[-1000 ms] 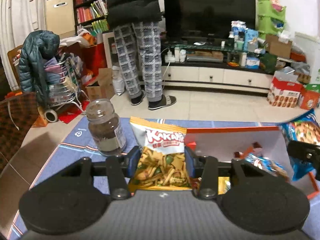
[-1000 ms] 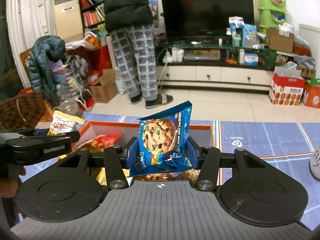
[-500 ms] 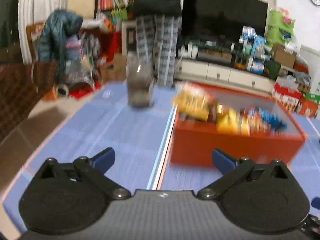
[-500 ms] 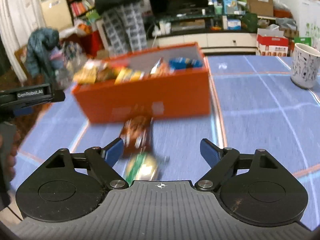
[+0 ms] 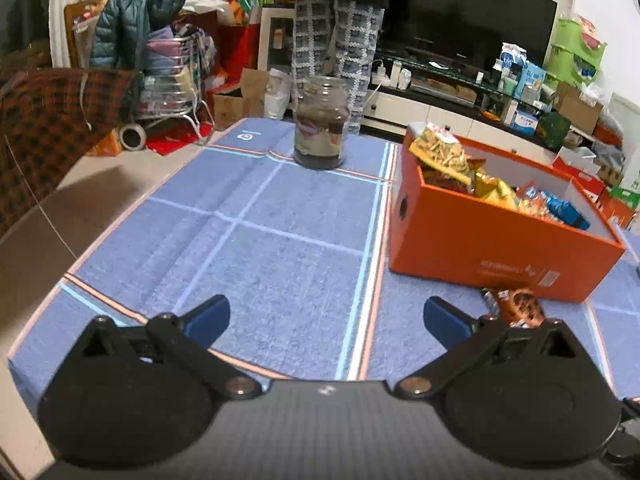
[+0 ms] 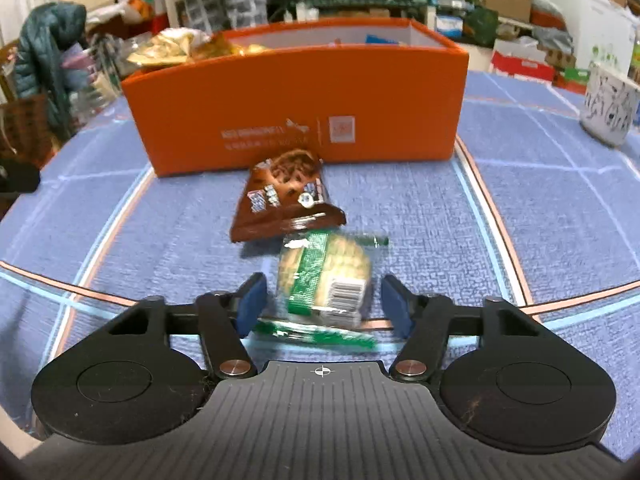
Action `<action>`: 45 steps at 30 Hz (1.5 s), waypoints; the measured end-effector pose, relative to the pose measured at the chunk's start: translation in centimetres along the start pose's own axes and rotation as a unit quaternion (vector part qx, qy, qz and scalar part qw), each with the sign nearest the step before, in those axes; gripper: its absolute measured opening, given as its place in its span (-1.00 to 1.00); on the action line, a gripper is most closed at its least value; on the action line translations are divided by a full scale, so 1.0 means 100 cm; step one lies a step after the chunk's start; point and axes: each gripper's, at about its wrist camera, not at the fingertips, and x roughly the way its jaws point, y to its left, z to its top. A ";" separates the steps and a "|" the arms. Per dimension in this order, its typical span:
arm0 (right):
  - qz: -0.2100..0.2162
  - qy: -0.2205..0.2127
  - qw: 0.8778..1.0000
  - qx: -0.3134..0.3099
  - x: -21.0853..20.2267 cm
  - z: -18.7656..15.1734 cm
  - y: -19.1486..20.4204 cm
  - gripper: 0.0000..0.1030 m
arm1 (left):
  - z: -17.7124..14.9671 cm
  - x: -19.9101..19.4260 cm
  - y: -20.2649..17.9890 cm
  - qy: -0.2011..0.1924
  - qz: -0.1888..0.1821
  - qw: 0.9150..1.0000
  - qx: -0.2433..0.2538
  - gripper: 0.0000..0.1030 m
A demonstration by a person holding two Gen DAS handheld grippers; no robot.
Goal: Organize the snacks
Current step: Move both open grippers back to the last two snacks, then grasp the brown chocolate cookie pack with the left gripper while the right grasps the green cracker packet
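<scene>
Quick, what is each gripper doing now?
Left gripper: open, holding nothing.
Right gripper: open around the green packet, not gripping it.

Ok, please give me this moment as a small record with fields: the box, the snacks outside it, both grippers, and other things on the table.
box: orange box, open top, holds several snack packets
loose snacks: brown cookie packet lies in front of the box; green-striped cracker packet lies nearer
right gripper: open, fingers on either side of the cracker packet, not closed on it
left gripper: open, empty, over the blue tablecloth
other: glass jar left of the box; patterned mug to its right
</scene>
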 end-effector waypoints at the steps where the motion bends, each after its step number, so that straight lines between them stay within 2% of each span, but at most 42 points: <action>1: 0.001 0.003 1.000 -0.001 -0.001 0.002 -0.006 -0.25 | 0.001 0.001 -0.003 0.000 -0.005 1.000 0.000 0.99; 7: 0.000 0.027 0.999 -0.023 -0.006 0.011 -0.052 -0.26 | -0.008 0.007 -0.036 0.014 -0.029 0.999 0.029 0.99; 9: 0.001 0.036 0.999 -0.035 -0.002 0.014 -0.061 -0.19 | -0.015 0.013 -0.051 0.023 -0.029 0.998 0.043 0.99; 10: 0.003 0.041 0.998 -0.046 -0.001 0.017 -0.063 0.12 | -0.018 0.017 -0.060 0.030 -0.031 0.998 0.048 0.99; 11: 0.007 0.048 0.997 -0.055 0.000 0.018 -0.065 0.58 | -0.022 0.021 -0.067 0.035 -0.033 0.998 0.052 0.99; 12: 0.017 0.049 0.997 -0.052 -0.002 0.019 -0.070 0.69 | -0.025 0.025 -0.075 0.039 -0.032 0.997 0.057 0.99; 17: 0.049 -0.001 0.999 0.004 -0.030 0.019 -0.104 0.68 | -0.037 0.044 -0.113 0.032 -0.023 0.996 0.081 0.99; 20: 0.051 -0.007 0.998 0.031 -0.034 0.018 -0.122 0.68 | -0.037 0.059 -0.133 0.024 -0.023 0.997 0.076 0.99; 24: 0.060 0.006 0.997 0.053 -0.026 0.015 -0.134 0.68 | -0.033 0.078 -0.151 0.037 -0.034 0.997 0.062 0.99; 28: 0.071 0.005 0.997 0.043 -0.022 0.016 -0.128 0.68 | -0.031 0.094 -0.169 0.046 -0.051 0.996 0.057 0.99; 32: 0.070 0.002 0.997 0.020 -0.018 0.015 -0.121 0.68 | -0.040 0.110 -0.184 0.052 -0.026 0.994 0.093 0.99; 34: 0.072 0.002 0.997 0.016 -0.017 0.014 -0.121 0.68 | -0.043 0.118 -0.181 0.067 -0.018 0.994 0.090 0.99; 35: 0.074 0.002 0.997 0.015 -0.016 0.014 -0.120 0.68 | -0.043 0.119 -0.180 0.058 -0.007 0.994 0.094 0.99; 45: 0.081 -0.006 0.997 -0.016 -0.017 0.012 -0.105 0.68 | -0.036 0.112 -0.127 0.068 0.003 0.995 0.074 0.89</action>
